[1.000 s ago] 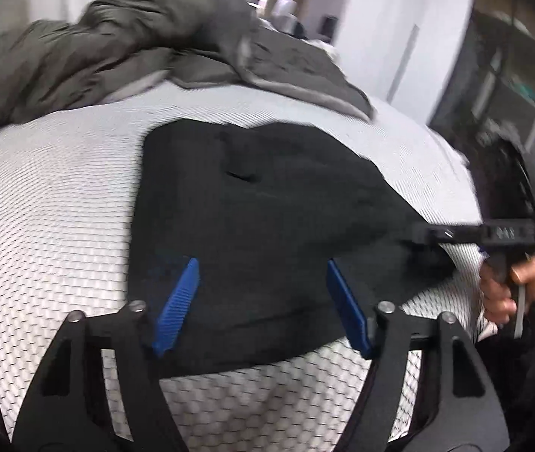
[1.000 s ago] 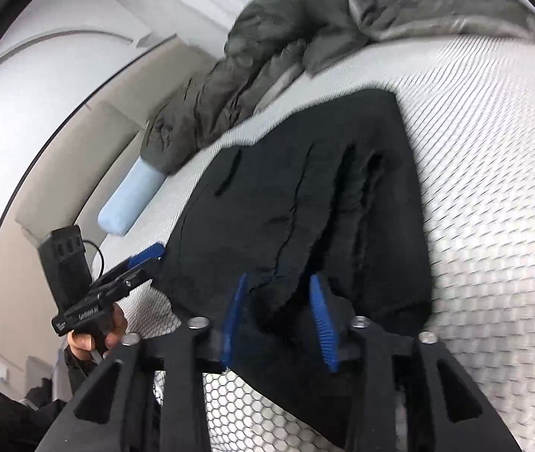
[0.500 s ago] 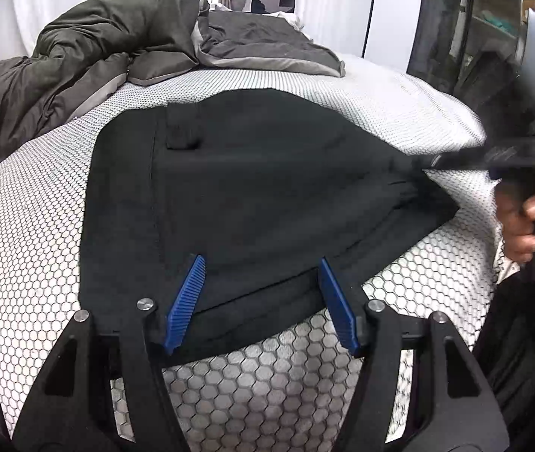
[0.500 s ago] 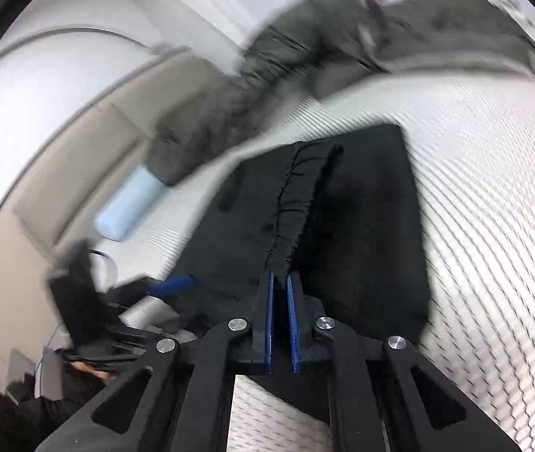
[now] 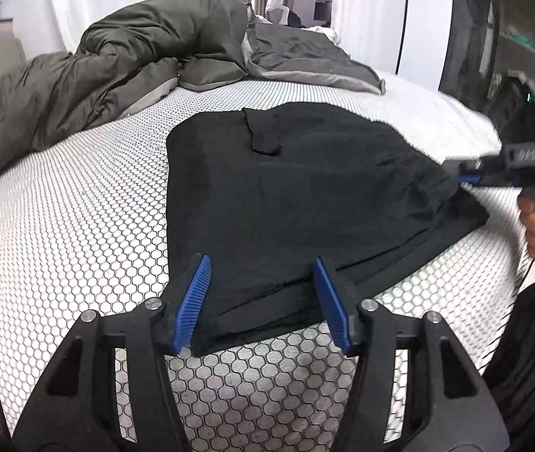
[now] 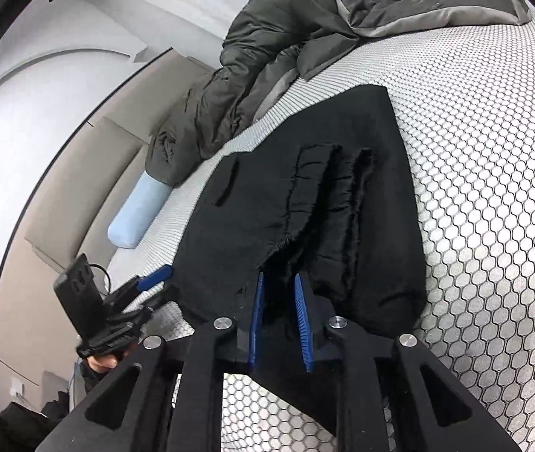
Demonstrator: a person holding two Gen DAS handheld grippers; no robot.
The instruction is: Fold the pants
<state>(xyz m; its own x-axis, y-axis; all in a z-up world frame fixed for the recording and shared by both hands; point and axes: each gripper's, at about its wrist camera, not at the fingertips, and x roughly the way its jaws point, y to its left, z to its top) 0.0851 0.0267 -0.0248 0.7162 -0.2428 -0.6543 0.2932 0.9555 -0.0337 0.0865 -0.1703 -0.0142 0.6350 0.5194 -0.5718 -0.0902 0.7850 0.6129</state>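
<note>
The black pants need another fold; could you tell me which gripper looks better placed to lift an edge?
Probably the right gripper: its jaws bracket the gathered edge of the black pants. The left gripper hangs open over a flat corner.

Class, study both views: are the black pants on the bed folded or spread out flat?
Folded. The black pants lie as a compact block on the bed, with several stacked layer edges showing at the near edge and no separate legs.

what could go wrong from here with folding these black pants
1. The right gripper has bunched waistband fabric between its jaws, which have just been opening; a loose hold may drop layers.
2. The left gripper straddles the stacked edge of the pants with jaws apart; closing could catch only the top layer.
</note>
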